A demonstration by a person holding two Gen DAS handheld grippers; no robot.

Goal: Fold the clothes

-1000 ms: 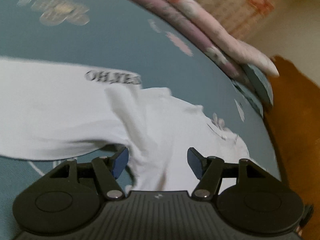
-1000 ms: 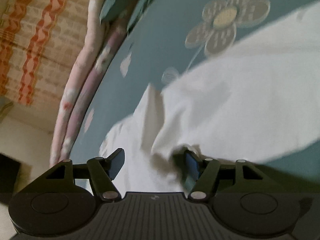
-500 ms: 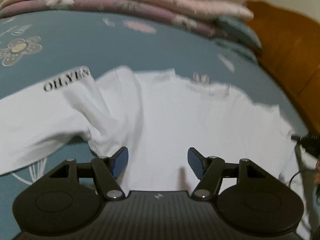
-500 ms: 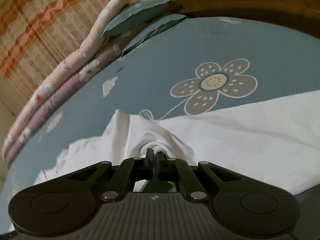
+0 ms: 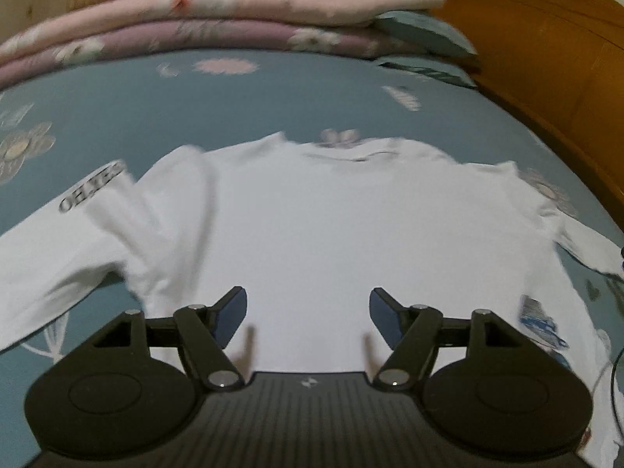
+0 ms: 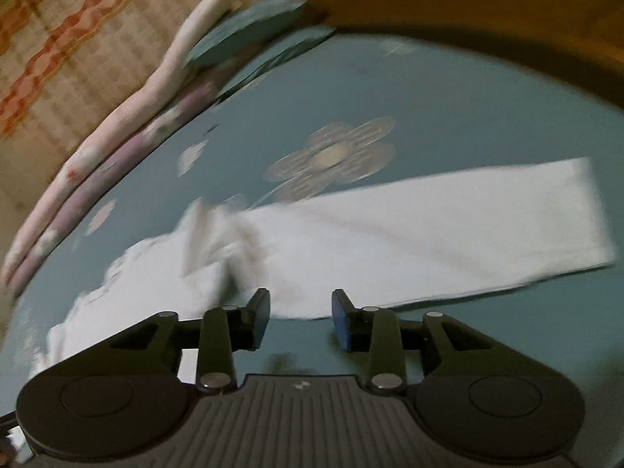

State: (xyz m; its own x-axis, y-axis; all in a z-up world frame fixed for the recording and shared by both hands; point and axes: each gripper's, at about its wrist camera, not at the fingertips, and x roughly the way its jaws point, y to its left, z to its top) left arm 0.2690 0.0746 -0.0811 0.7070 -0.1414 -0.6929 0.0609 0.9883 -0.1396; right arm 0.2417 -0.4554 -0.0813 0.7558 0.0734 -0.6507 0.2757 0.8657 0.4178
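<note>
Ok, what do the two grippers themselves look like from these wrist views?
Both look alike. The left gripper and right gripper are matte black, with a ribbed body bearing a small logo, two round discs at the sides, linkage arms with silver pivot pins, and blue pads on the fingers. No hands or sleeves show.

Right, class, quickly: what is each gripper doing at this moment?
Left gripper: open, empty, above the white shirt.
Right gripper: jaws just opening, nothing between them.
</note>
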